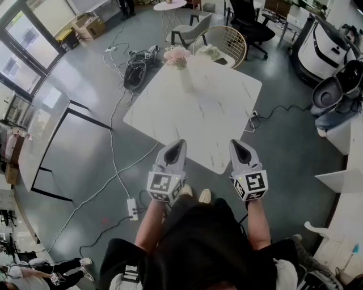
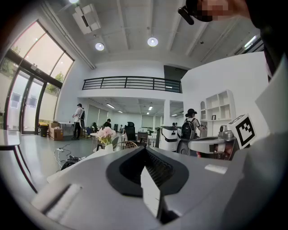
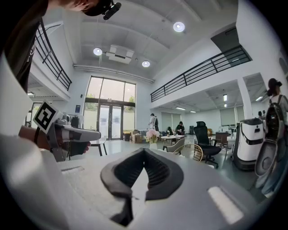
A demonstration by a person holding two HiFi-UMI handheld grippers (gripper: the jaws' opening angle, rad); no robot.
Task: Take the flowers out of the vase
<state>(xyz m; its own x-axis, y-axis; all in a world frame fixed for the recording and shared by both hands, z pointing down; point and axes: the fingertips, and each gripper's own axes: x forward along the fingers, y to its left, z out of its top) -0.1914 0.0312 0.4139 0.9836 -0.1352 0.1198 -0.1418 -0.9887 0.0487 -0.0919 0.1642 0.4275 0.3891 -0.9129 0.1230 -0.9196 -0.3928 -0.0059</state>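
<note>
Pink flowers (image 1: 177, 55) stand in a white vase (image 1: 186, 80) at the far end of a white marble table (image 1: 210, 119). My left gripper (image 1: 174, 148) and right gripper (image 1: 241, 148) hover side by side over the table's near edge, far short of the vase. Both are shut with nothing between the jaws. In the left gripper view the flowers (image 2: 105, 133) show small and distant beyond the closed tips (image 2: 145, 148). The right gripper view shows the flowers (image 3: 152, 134) and vase (image 3: 153, 145) just above its closed tips (image 3: 144, 150).
A wicker chair (image 1: 225, 42) and a grey chair (image 1: 191, 31) stand behind the table. Cables and a power strip (image 1: 132, 208) lie on the floor to the left. A black office chair (image 1: 249, 20) and a small round table (image 1: 169, 5) are farther back. People stand in the distance.
</note>
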